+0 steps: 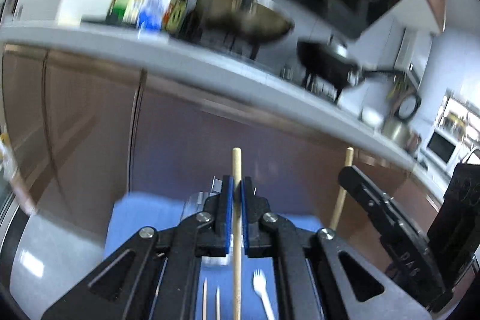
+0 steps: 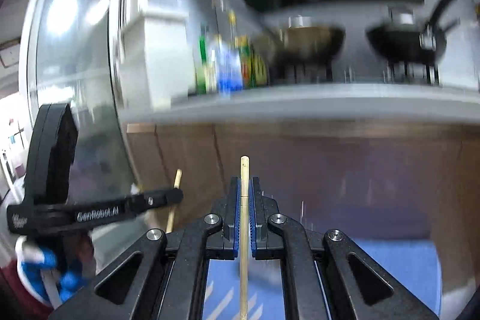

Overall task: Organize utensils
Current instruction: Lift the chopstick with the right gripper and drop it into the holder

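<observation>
I have each pale wooden chopstick (image 1: 237, 218) (image 2: 244, 230) clamped upright, left gripper (image 1: 237, 200) and right gripper (image 2: 244, 200) side by side above the blue cloth mat (image 1: 138, 218).

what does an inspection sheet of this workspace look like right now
surface: blue mat below both grippers, on a pale floor or top; cannot tell which
job's things: one wooden chopstick in the left gripper, another chopstick in the right gripper; white plastic fork and more wooden sticks lie on the mat
clutter: nothing seen on the mat besides utensils
grippers: both shut, each on its chopstick, held up off the mat
cables: nothing seen
surroundings: kitchen counter with bottles, a wok, a black pan; brown cabinet doors below; view blurred
</observation>
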### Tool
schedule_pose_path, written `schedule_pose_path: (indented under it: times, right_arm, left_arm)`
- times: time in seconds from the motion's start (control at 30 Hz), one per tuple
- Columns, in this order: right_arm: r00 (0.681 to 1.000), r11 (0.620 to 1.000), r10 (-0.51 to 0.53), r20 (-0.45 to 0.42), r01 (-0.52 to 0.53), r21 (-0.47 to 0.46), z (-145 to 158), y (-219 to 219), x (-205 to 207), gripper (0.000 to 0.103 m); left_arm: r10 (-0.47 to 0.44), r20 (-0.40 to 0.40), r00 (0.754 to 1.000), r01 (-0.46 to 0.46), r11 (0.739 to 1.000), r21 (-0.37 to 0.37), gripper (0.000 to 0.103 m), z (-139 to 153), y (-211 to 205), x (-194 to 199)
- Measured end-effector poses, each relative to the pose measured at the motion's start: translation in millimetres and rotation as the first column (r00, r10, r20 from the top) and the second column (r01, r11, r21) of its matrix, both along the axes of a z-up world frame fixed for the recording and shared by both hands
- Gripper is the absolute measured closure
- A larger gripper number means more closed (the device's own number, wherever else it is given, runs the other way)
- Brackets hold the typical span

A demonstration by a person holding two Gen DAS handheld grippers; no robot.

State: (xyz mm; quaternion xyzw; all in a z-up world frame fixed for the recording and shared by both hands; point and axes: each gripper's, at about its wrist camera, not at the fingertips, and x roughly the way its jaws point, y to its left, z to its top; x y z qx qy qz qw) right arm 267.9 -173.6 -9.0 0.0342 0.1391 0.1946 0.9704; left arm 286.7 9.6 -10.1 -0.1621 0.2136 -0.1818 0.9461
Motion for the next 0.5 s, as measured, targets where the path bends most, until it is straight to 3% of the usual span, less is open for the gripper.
schedule_pose_path:
  times: [0.2,0.37,0.5]
  right_arm:
    - [0.983,0.998,-0.05,0.177,0.042,0.049,13,7,47,0.098]
    - [0.977,0.994,-0.088,0.193,0.074,0.082,-7,-5,84,0.098]
    - [0.972,0.993,-0.114,0.207,0.105,0.052,-31,-5,88,0.098]
  left_arm:
    - [0.107,0.172,0.979,-0.109,0.994,0.003,0.099,14,-13,44]
    - [0.142,0.17,0.975,-0.14,0.99,-0.027,0.099,-10,-16,83]
    - [0.161,0.163,0.973,-0.161,0.987,-0.011,0.099,-35,-18,97]
